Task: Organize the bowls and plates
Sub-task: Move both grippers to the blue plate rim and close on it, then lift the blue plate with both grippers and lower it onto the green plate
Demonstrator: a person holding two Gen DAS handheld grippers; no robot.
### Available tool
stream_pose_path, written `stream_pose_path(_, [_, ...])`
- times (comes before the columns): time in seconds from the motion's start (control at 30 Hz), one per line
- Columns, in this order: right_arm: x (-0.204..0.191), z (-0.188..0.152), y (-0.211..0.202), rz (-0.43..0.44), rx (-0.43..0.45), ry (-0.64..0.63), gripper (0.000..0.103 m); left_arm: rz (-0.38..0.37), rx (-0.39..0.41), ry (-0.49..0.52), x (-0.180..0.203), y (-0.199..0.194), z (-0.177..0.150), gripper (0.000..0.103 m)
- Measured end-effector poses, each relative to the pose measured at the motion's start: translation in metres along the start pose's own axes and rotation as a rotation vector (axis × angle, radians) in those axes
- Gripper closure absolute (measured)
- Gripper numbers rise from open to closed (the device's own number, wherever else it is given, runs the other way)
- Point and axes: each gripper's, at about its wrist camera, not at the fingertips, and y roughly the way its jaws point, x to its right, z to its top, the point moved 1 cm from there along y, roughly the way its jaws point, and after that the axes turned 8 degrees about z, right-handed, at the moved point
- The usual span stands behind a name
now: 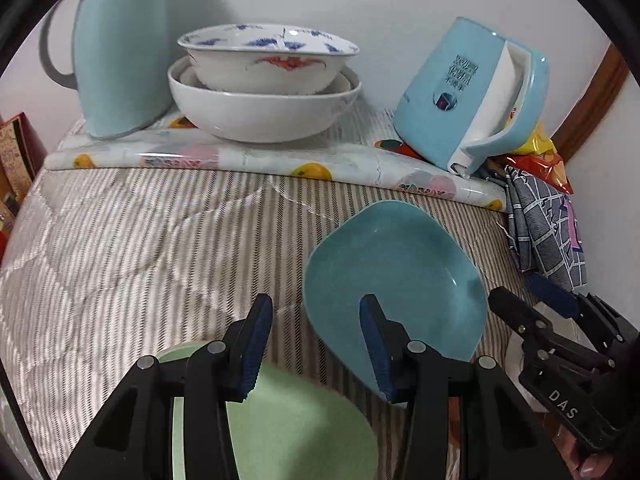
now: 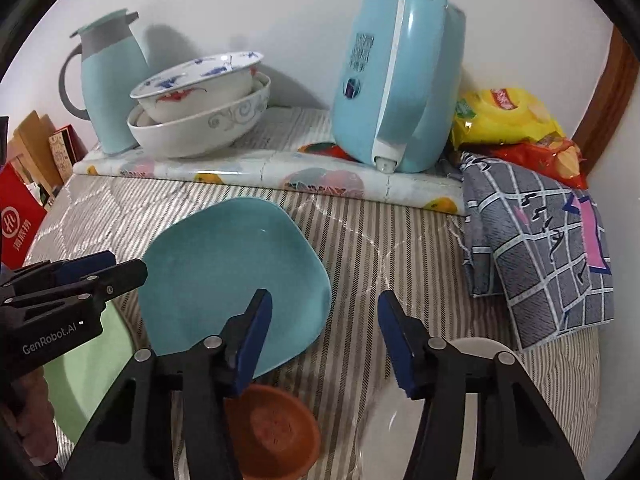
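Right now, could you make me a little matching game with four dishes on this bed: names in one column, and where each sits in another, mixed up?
Things:
1. Teal plate
2. Flowered bowl
3. Brown bowl
4. Green plate

Places:
A. Nested in the white bowl at the back
B. Under the left gripper
C. Near edge, beside the clear bowl
D. Middle of the striped cover

Pairs: 1-D, 2-A, 3-C, 4-B
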Motion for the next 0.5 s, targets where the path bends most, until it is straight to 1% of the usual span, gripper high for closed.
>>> stream_pose_path(0.1, [0.001, 0.004, 0.01, -0.005, -0.017, -0.004, 0.051, -0.005, -0.015, -0.003, 0.002, 0.009, 0.004, 0.06])
stream_pose_path(0.27, [0.003, 0.01, 0.027, -0.006, -0.052, 0.001, 0.059, 0.002, -0.03, 0.001, 0.003, 0.023, 0.009, 0.061])
stream_pose_path(0.4, [0.003, 0.013, 0.036, -0.013, -0.071, -0.005, 0.062, -0.006, -0.049, -0.005, 0.004, 0.034, 0.011, 0.068])
stream_pose_path(0.47, [0.003, 0.014, 0.042, -0.023, -0.09, -0.011, 0.067, -0.006, -0.058, -0.005, 0.005, 0.039, 0.011, 0.069])
stream_pose_path(0.5, [0.003, 0.014, 0.045, -0.022, -0.1, -0.011, 0.067, -0.007, -0.062, -0.005, 0.005, 0.042, 0.011, 0.071])
